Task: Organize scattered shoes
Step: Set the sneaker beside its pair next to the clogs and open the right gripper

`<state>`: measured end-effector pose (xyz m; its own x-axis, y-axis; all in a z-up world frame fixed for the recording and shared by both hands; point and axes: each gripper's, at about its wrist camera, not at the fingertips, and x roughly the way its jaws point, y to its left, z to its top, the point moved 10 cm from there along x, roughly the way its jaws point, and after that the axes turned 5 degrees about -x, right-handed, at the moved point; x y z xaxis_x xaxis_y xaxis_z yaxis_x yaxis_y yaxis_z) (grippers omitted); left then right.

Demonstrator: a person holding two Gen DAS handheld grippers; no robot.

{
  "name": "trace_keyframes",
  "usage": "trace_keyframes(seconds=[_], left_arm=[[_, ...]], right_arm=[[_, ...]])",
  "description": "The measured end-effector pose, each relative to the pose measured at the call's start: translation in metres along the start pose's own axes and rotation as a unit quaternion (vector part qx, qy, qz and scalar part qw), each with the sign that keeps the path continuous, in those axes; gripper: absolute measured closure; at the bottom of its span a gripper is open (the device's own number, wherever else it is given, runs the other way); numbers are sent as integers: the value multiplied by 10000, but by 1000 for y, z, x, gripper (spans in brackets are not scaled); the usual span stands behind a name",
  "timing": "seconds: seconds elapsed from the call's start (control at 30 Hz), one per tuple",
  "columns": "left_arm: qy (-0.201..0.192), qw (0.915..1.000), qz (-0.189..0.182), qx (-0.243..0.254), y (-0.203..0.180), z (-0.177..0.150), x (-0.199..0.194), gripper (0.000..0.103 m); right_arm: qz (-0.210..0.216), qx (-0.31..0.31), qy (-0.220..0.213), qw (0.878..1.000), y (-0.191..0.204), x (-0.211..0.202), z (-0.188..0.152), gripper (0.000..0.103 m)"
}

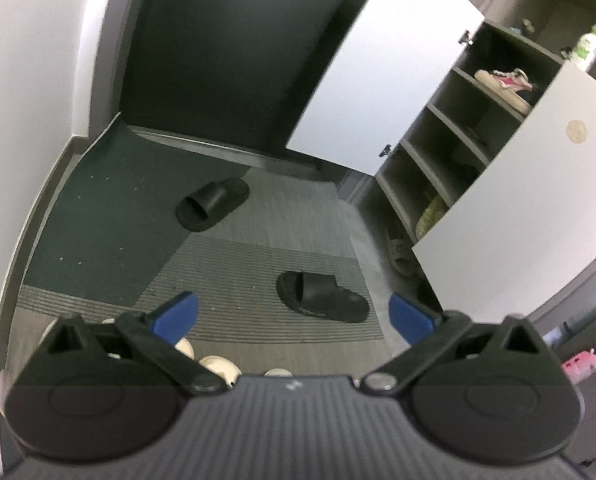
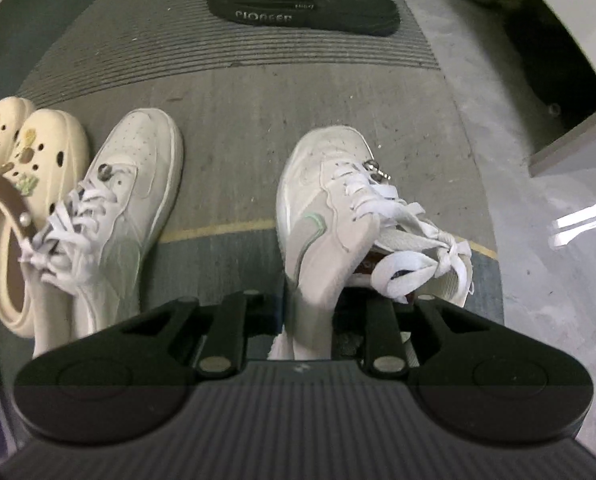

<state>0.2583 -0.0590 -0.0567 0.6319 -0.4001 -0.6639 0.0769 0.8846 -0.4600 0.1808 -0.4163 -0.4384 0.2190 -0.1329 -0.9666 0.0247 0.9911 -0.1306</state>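
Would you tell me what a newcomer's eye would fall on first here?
The right gripper is shut on a white sneaker, tilted, its mate lying beside cream clogs. Two black slides lie apart on the mat by an open shoe cabinet.

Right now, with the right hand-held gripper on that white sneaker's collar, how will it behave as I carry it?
The white sneaker will probably hang toe-down and swing, since the right hand-held gripper pinches only its soft collar edge. That edge may fold or slip. The loose laces could dangle and snag.
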Motion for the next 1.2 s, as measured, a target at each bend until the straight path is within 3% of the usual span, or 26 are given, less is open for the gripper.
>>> trace_keyframes(seconds=[0.13,0.47,0.67,0.77,0.97,1.13,1.2], left_arm=[[-60,10000,70,11,6,3,-4,0],[-295,9993,231,-76,7,11,-10,0],[-506,9983,259,-156,2,19,-14,0],[-539,9984,138,-116,-6,18,-15,0],[-349,9992,112,187,-28,3,-9,0],[-110,9994,39,323,-39,-16,-9,0],[5,9994,-66,332,-41,-24,-10,0]], right_arm=[[-228,-237,-324,9989,33,6,11,79],[118,-592,-633,9962,112,12,8,78],[458,-324,-263,9981,110,1,3,77],[405,-240,-392,9981,114,-28,0,77],[820,679,-989,9894,95,-144,9,77],[658,1359,-1597,9755,69,-243,17,75],[327,1768,-2049,9621,52,-298,15,67]])
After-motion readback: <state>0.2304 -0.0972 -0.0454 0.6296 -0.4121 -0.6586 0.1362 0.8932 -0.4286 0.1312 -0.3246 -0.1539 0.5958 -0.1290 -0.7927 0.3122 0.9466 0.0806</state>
